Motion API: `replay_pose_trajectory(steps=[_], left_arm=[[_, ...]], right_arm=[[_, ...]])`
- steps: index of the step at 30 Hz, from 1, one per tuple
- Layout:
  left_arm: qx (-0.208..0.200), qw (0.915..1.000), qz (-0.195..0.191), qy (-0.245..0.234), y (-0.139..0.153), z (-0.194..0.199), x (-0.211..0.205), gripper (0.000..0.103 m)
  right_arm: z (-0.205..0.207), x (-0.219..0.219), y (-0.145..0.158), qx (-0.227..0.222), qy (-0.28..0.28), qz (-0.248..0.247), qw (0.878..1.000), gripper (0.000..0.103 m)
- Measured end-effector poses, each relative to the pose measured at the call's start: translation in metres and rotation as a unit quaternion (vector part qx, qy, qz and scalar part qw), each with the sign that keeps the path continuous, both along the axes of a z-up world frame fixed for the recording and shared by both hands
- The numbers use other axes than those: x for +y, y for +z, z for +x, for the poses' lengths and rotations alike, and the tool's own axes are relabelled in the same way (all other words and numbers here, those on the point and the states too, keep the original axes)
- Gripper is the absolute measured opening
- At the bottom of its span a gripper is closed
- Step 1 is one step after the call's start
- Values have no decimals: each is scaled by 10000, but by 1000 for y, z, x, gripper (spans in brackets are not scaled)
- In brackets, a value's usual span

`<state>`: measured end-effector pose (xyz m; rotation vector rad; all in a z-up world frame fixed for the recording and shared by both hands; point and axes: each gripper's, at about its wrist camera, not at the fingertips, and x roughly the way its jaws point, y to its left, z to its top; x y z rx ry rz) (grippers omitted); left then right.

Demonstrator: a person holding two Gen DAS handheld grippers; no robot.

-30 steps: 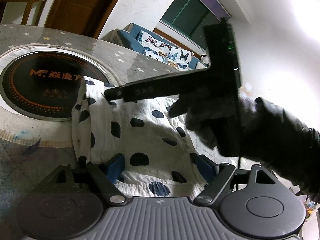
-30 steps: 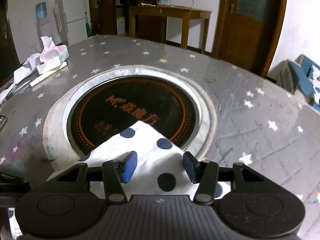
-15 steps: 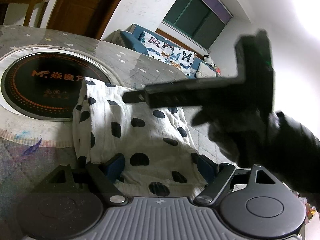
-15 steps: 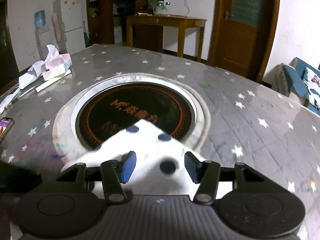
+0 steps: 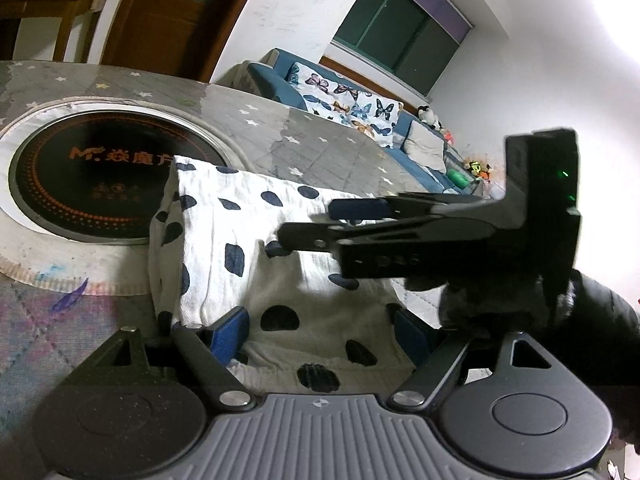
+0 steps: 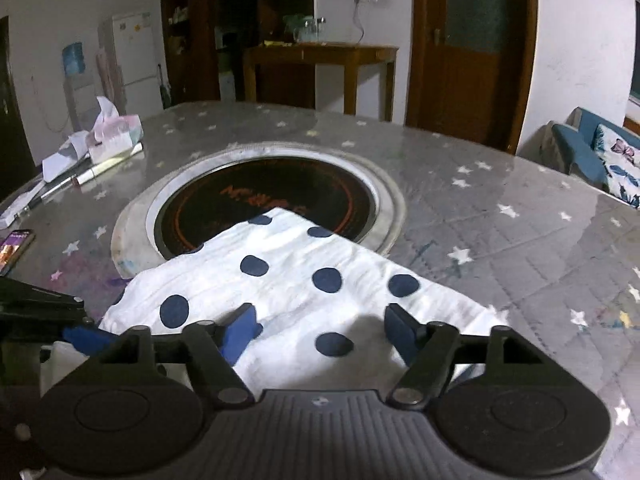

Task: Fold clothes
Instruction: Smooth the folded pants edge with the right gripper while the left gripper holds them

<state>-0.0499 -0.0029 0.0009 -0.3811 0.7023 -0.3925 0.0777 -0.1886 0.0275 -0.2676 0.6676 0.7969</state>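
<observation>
White, navy-dotted folded garment (image 6: pixel 304 280) lies on the starred table (image 6: pixel 500 200). Left gripper (image 5: pixel 324 330) gapes wide, holding nothing. Right gripper (image 6: pixel 320 330), jaws just opened, is empty over the cloth.

My table (image 6: pixel 500 184) wears a grey quilted cover with pale stars, and a round black cooktop (image 6: pixel 280 196) with orange lettering sits sunk in its middle inside a pale ring. At the table's far left edge I see a tissue pack (image 6: pixel 114 130) with crumpled paper and a white pen (image 6: pixel 108 166) beside it. A phone (image 6: pixel 14 248) lies at the near left edge, its screen lit. Beyond the table stand a white fridge (image 6: pixel 134 56), a wooden side table (image 6: pixel 320 60), a brown door (image 6: pixel 472 48) and a blue sofa (image 5: pixel 400 136) with a butterfly-print cover.
</observation>
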Motion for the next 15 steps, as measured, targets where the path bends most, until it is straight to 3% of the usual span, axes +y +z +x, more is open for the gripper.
replay_pose_trajectory(steps=[7,9,15], left_arm=[[-6,9999,134,23,0,0,-5,82],[-2,9999,163,40,1,0,-6,82],[16,9996,265,62,2,-1,-9,82]], right_arm=[[4,-11,-16,93,27,69,9999,89],[6,-11,-17,186,140,157,9996,101],[4,-13,-18,179,268,235,9992,103]])
